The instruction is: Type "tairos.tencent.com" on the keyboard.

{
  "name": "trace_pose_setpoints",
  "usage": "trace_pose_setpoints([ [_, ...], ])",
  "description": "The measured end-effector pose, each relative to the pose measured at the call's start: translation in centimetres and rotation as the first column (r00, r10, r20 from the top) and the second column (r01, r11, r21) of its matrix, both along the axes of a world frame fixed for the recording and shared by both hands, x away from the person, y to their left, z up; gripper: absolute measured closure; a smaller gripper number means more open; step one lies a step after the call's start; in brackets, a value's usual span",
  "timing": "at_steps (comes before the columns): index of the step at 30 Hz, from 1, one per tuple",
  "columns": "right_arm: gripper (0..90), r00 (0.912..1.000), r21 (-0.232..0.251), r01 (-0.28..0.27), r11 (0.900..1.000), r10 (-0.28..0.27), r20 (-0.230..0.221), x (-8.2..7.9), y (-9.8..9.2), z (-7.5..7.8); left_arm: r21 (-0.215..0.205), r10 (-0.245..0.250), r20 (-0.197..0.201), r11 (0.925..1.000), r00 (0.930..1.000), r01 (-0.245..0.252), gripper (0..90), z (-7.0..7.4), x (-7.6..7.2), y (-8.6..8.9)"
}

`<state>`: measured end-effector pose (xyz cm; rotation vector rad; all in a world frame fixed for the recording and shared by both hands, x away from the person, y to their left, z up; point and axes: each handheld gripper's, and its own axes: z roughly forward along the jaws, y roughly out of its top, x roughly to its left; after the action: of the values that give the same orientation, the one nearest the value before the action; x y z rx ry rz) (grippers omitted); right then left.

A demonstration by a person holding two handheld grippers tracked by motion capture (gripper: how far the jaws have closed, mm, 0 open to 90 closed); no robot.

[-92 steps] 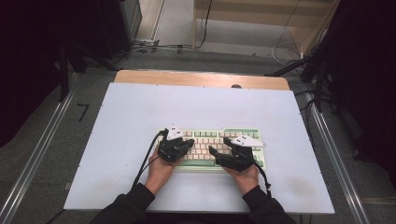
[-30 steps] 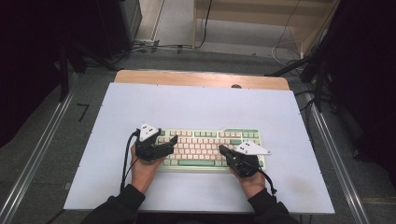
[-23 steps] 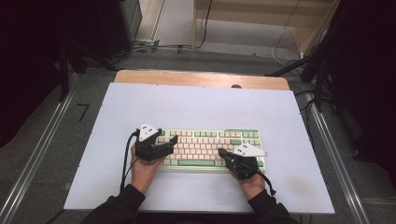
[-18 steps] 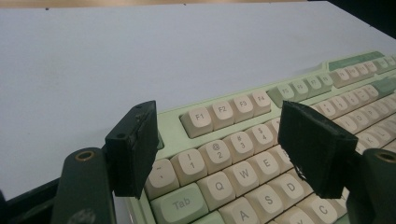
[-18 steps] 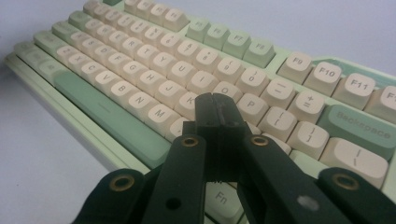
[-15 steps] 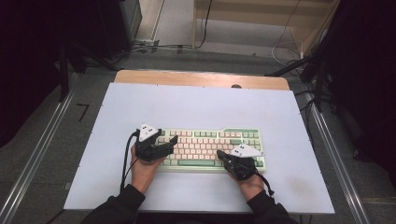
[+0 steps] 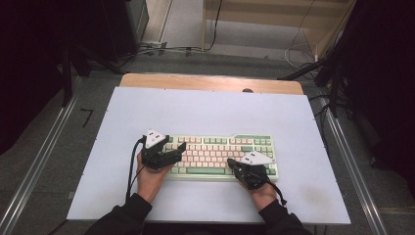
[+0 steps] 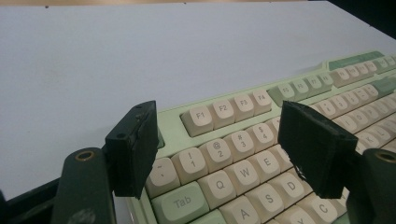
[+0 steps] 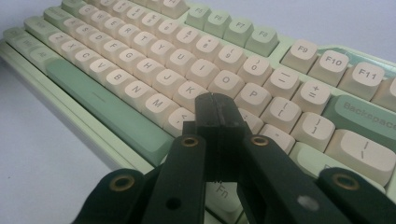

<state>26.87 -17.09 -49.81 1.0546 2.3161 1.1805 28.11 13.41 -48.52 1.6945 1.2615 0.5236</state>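
Observation:
A mint-green keyboard [image 7: 215, 149] with cream keys lies across the near middle of the white table top [image 7: 210, 112]. My left gripper [image 7: 175, 152] hovers over its left end. In the left gripper view the jaws [image 8: 219, 140] stand wide open over the number and Q-W-E keys [image 8: 224, 182], with nothing between them. My right gripper [image 7: 235, 165] is at the keyboard's front edge, right of centre. In the right gripper view it [image 9: 215, 112] is shut, its tip low over the keys [image 9: 140, 60] near K and M. I cannot tell whether it touches a key.
A wooden strip [image 7: 210, 82] borders the table's far edge. Metal rails [image 7: 39, 161] run along both sides at floor level. Cables [image 7: 161, 49] and dark equipment stand beyond the table. Bare table top lies behind and beside the keyboard.
Since the earliest frame my left gripper has shifted left to the keyboard's end and then held still. My right gripper went right, then edged back left a little.

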Motion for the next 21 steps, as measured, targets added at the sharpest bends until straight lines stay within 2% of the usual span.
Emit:
trace_pose_setpoints([
  [4, 87.4, 0.9999, -0.008, 0.002, 1.000, -0.002, -0.013, 0.1, 0.0, -0.2, -0.001, -0.001, -0.001, 1.0000, 1.0000, 0.001, 29.5, 0.0, 0.0, 0.0],
  [5, 87.4, 0.9997, 0.000, 0.002, 1.000, -0.002, -0.024, 0.2, 0.0, -0.1, 0.000, -0.001, -0.001, 1.0000, 1.0000, 0.001, 29.5, 0.0, 0.0, 0.0],
  [9, 87.2, 0.9999, 0.050, 0.011, 0.999, -0.011, 0.005, 0.1, -0.5, 0.7, -0.001, -0.001, 0.000, 1.0000, 1.0000, 0.001, 29.5, 0.0, 0.0, 0.0],
  [14, 64.4, 0.9991, 0.108, 0.028, 0.994, -0.031, 0.028, 0.2, -1.1, 1.3, -0.003, -0.001, 0.000, 1.0000, 1.0000, 0.001, 29.5, 0.0, 0.0, 0.0],
  [17, 50.9, 0.9979, 0.128, 0.044, 0.991, -0.049, 0.042, 0.3, -1.3, 1.5, -0.005, 0.000, 0.001, 1.0000, 1.0000, 0.000, 29.5, 0.0, 0.0, 0.0],
  [21, 33.4, 0.9968, 0.145, 0.064, 0.987, -0.070, 0.038, 0.6, -1.6, 1.6, -0.010, -0.006, 0.001, 0.9999, 1.0000, 0.006, 30.9, 0.1, -0.1, 0.0],
])
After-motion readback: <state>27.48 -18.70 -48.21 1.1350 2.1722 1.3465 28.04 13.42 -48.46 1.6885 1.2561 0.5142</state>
